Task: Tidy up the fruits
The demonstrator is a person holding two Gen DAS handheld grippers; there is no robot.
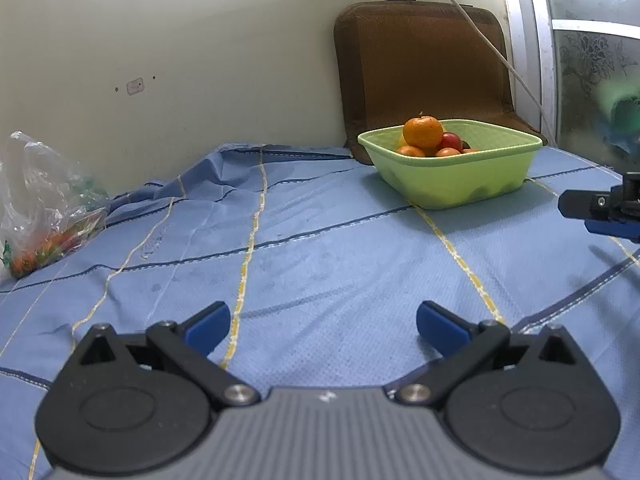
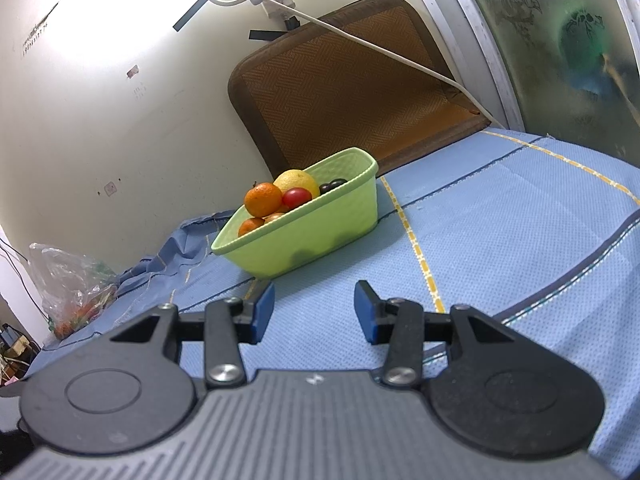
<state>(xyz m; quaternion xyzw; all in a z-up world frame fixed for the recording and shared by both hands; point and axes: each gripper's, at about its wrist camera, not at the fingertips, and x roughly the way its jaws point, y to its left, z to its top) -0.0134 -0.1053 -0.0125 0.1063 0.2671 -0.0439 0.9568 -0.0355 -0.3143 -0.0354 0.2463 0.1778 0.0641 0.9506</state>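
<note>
Hovering low over the blue striped bedsheet [image 1: 320, 240], my left claw [image 1: 322, 326] is spread to its widest with nothing between its pads. My right claw [image 2: 315, 312] is only part-way apart, also empty, with bare sheet under it.

Ahead of my right claw and a little to its left sits the green basket [image 2: 320, 236], nearer to this claw than to the other. From my left claw it lies farther off, ahead and to the right. Its long side runs slantwise across my right claw's line of reach, one corner turned toward me. Piled in it are an orange [image 2: 263, 199], a red tomato-like fruit [image 2: 297, 197], a yellow fruit [image 2: 298, 181] and something dark behind them.

Well off to the left of both claws, by the wall, lies a clear plastic bag [image 1: 48, 200] with more orange and green fruit. I judge my left claw is the better placed for that.
</note>
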